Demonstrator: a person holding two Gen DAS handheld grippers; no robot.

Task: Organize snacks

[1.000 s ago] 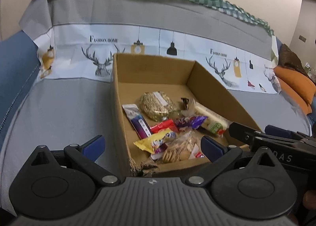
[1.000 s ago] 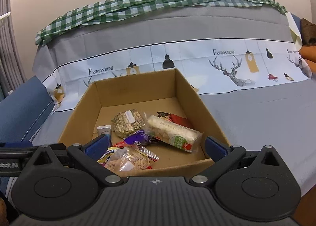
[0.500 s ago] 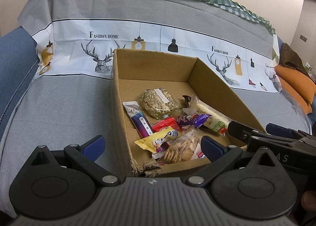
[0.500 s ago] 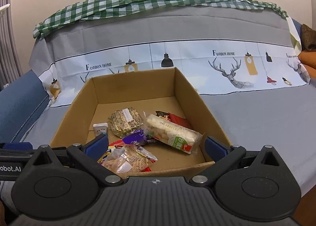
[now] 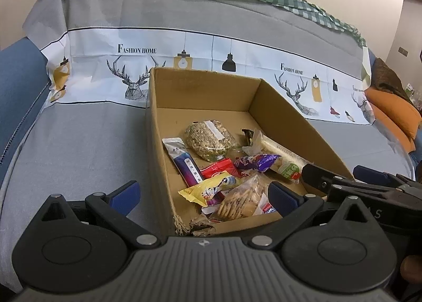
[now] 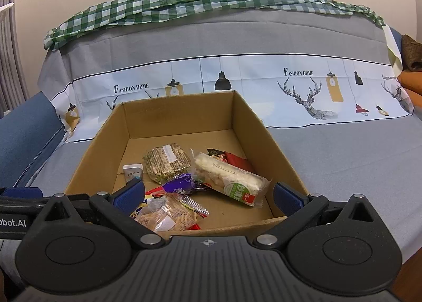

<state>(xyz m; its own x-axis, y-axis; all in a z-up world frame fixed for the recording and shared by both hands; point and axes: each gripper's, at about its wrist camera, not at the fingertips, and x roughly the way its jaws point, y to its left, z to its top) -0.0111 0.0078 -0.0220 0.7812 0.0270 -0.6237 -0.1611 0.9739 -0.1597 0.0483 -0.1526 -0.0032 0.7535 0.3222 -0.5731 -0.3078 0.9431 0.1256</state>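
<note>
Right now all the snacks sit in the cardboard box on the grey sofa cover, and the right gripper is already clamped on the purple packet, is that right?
Not quite. The snacks do sit in the cardboard box, but the right gripper holds nothing: in the right wrist view its jaws stand wide open at the box's near edge, and the purple packet lies loose among the other snacks.

A brown cardboard box is seen on a grey cover banded white with black deer and lamps. At twelve o'clock a green-and-white checked cloth is draped. A purple wrapper and a yellow packet are seen inside.
</note>
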